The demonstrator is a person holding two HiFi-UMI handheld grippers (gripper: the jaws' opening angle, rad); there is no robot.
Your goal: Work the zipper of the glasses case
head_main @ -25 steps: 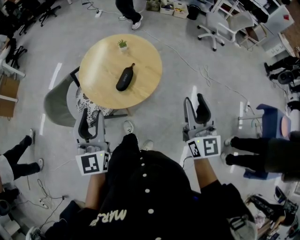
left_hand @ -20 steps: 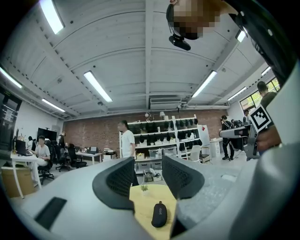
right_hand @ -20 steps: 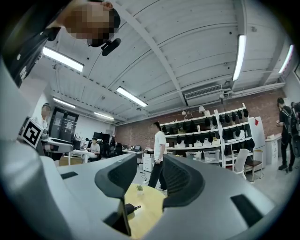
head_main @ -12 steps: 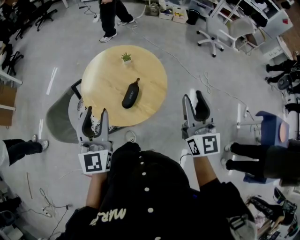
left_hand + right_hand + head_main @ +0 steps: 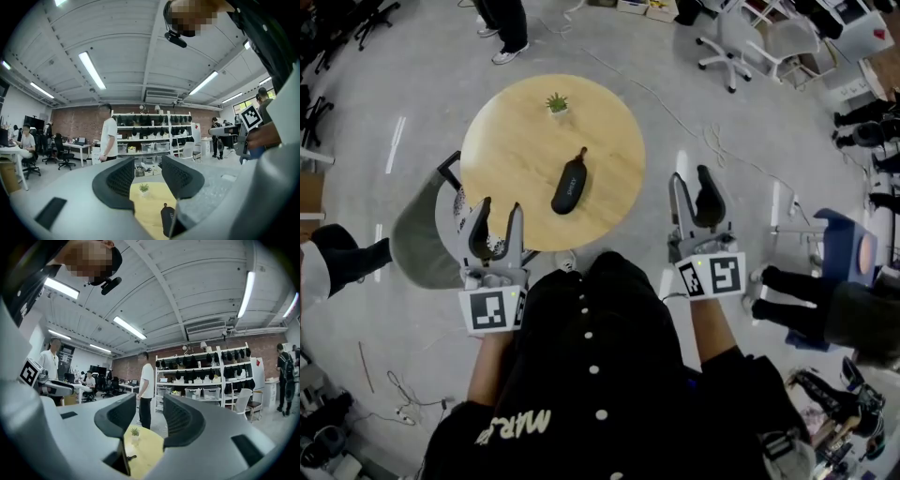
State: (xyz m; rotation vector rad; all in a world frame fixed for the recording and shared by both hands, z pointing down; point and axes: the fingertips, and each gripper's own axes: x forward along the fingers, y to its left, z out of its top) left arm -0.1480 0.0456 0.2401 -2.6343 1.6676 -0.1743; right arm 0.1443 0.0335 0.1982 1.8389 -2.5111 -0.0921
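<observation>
A black glasses case (image 5: 570, 183) lies closed near the middle of the round wooden table (image 5: 511, 178), its zipper pull pointing to the far side. In the left gripper view the glasses case (image 5: 168, 218) shows low between the jaws, far ahead. My left gripper (image 5: 496, 223) hangs open at the table's near left edge, holding nothing. My right gripper (image 5: 694, 202) is open too, off the table's right side above the floor. In the right gripper view only the case's zipper end (image 5: 130, 457) peeks out.
A small potted plant (image 5: 557, 103) stands at the table's far edge. A grey chair (image 5: 422, 230) is tucked at the near left of the table. A person's legs (image 5: 504, 28) are beyond the table; office chairs (image 5: 733, 42) and shelving stand farther back. Cables run across the floor.
Both grippers and the head have come nearer the table, which now sits closer to me. The person beyond the table has walked left. The case has not moved.
</observation>
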